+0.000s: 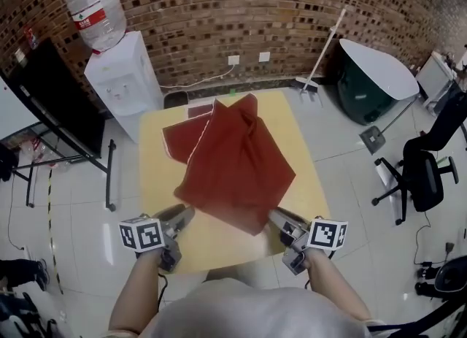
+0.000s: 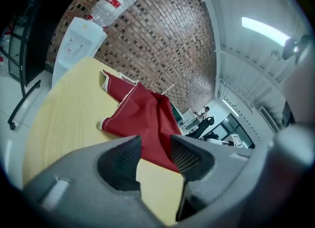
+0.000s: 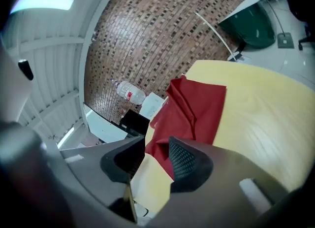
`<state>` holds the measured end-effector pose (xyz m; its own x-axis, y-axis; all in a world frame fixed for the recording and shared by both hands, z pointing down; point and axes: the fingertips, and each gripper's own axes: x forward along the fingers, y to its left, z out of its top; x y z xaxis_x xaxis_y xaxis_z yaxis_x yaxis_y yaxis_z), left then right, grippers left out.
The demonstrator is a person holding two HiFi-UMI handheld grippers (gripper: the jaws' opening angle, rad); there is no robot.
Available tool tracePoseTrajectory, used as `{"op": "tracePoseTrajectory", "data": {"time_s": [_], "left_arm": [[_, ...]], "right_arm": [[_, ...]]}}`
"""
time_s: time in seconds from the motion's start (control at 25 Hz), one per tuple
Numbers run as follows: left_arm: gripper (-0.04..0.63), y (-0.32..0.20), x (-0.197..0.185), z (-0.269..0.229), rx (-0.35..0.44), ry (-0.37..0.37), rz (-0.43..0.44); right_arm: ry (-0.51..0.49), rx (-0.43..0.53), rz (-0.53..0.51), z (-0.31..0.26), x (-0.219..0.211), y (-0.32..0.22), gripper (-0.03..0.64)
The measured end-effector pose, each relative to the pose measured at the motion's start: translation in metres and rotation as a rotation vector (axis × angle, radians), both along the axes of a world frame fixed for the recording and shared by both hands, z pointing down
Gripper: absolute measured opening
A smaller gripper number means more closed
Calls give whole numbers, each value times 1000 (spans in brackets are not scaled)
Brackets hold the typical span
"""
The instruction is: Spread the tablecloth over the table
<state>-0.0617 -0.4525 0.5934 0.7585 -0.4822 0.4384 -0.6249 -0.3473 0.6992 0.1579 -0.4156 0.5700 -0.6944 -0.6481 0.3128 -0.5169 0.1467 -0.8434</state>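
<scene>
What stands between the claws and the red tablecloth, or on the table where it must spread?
Nothing visible. The left claw and right claw, both open, are close to the tablecloth's near edge, and the table shows only bare yellow surface around it.

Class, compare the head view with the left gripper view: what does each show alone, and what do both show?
Only the head view: the right gripper and the person's forearms. Only the left gripper view: a ceiling light and the gap between the open jaws of the left gripper, clamping nothing. Both: the red tablecloth bunched on the yellow table, the water dispenser and the brick wall.
</scene>
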Motion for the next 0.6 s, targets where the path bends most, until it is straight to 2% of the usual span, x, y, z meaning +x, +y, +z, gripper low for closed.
{"op": "tracePoseTrajectory", "data": {"time_s": [0.16,0.4,0.6], "left_arm": [[213,-13,1,25,-86,38,4],[215,-30,-1,41,-159,84,-14],[215,-19,-5,46,-206,91,21]], "right_arm": [[-6,-68,17,26,5,-12,160],[-30,-132,37,41,10,-23,164],[-37,-147,40,48,8,-21,164]]}}
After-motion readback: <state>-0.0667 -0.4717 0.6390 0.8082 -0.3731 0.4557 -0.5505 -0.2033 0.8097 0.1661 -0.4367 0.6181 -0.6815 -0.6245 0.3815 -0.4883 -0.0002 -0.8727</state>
